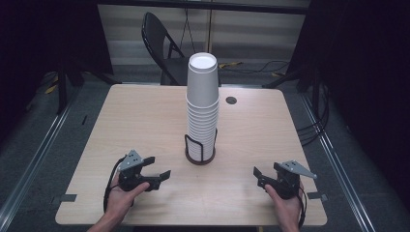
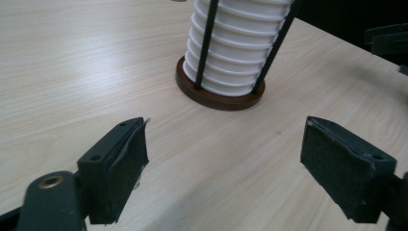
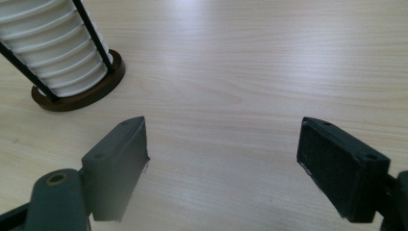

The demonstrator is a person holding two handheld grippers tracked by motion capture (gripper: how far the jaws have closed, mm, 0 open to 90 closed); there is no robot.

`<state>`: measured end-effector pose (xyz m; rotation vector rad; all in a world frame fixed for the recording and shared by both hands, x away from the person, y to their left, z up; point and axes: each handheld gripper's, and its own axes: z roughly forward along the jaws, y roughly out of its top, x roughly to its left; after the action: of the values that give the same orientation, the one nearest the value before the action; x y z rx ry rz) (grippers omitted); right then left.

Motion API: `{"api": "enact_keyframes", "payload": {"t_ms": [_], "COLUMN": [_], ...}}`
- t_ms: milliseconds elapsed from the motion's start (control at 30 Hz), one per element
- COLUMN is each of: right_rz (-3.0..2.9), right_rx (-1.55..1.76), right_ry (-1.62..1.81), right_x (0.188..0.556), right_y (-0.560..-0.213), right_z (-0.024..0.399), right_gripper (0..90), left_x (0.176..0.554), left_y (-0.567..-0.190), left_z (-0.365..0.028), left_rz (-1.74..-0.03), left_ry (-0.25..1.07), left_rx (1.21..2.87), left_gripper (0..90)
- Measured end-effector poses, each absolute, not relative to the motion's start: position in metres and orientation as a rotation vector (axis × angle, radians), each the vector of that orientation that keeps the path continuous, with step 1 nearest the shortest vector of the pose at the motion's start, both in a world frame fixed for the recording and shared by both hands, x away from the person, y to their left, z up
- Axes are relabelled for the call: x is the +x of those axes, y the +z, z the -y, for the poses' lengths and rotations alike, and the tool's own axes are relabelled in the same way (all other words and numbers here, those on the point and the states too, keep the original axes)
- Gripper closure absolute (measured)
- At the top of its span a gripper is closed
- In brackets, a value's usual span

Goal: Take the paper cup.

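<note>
A tall stack of white paper cups (image 1: 202, 104) stands mouth-down in a black wire holder with a dark round base (image 1: 200, 155) at the middle of the light wooden table (image 1: 135, 125). My left gripper (image 1: 159, 168) rests at the front left, held in a hand, jaws wide apart and empty. My right gripper (image 1: 258, 177) rests at the front right, likewise open with nothing between its jaws. In the left gripper view the cup stack (image 2: 238, 48) and its base (image 2: 216, 98) lie ahead of the gripper (image 2: 223, 159). In the right gripper view the stack (image 3: 50, 48) sits far left of the gripper (image 3: 221, 159).
A black folding chair (image 1: 162, 48) stands behind the table's far edge. A small dark round cable port (image 1: 231, 100) sits in the tabletop right of the cups. Cables lie on the floor at the right. Bare wood lies between each gripper and the holder.
</note>
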<state>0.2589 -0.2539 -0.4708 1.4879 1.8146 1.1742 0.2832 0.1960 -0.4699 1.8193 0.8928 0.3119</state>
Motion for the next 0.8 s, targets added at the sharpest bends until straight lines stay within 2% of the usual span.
{"api": "enact_keyframes", "payload": {"t_ms": [533,800], "right_rz": [-1.865,-1.907], "right_rx": [1.397,1.346], "right_ry": [1.24,1.268], "right_x": [0.254,0.253], "right_y": [-0.46,-0.455], "right_z": [0.249,0.24], "right_gripper": [24.9,24.1], "left_x": [0.283,0.282], "left_y": [-0.472,-0.473], "left_z": [-0.195,-0.196], "left_rz": [-0.888,-0.892], "left_ry": [0.34,0.346], "left_rx": [1.839,1.838], "left_gripper": [16.6,16.7]}}
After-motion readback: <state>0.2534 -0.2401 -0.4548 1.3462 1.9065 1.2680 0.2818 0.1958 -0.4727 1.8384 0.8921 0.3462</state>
